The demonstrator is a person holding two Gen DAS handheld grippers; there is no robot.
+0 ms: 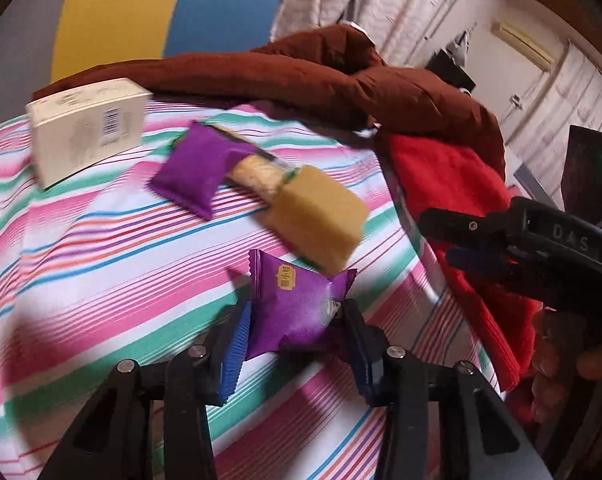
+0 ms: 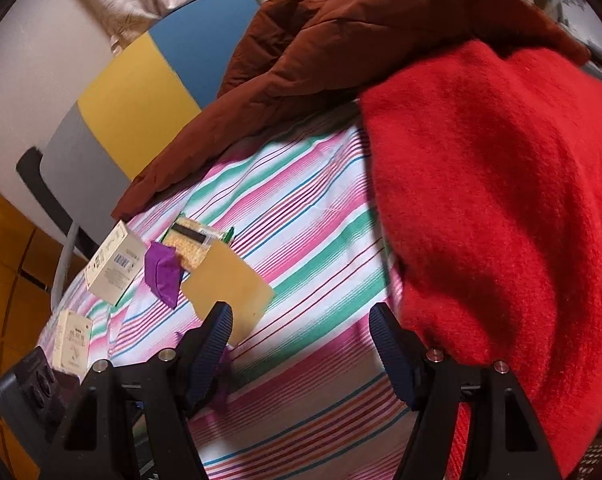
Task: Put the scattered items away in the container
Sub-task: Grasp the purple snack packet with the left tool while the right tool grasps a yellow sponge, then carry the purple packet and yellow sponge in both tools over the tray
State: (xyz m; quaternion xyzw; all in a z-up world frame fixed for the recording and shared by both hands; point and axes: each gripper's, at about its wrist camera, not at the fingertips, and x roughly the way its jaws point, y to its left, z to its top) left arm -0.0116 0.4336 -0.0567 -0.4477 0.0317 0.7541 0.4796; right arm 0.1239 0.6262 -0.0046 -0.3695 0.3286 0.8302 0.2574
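My left gripper (image 1: 297,340) is shut on a shiny purple snack packet (image 1: 297,300); its blue pads press the packet's sides just above the striped cloth (image 1: 101,264). Beyond it lie a yellow sponge block (image 1: 321,216), a clear cracker pack (image 1: 257,170), a purple pouch (image 1: 193,172) and a white box (image 1: 89,128). My right gripper (image 2: 301,320) stands open over the stripes with nothing between its fingers, and its tips show at the right (image 1: 445,240) of the left wrist view. The right wrist view shows the sponge (image 2: 229,292), pouch (image 2: 163,272), cracker pack (image 2: 193,244) and box (image 2: 115,266).
A red knitted cloth (image 2: 501,200) is heaped to the right and a brown padded jacket (image 2: 341,40) lies across the back. A second small white box (image 2: 73,340) sits at the cloth's left edge. A grey, yellow and blue chair (image 2: 141,100) stands behind. No container shows.
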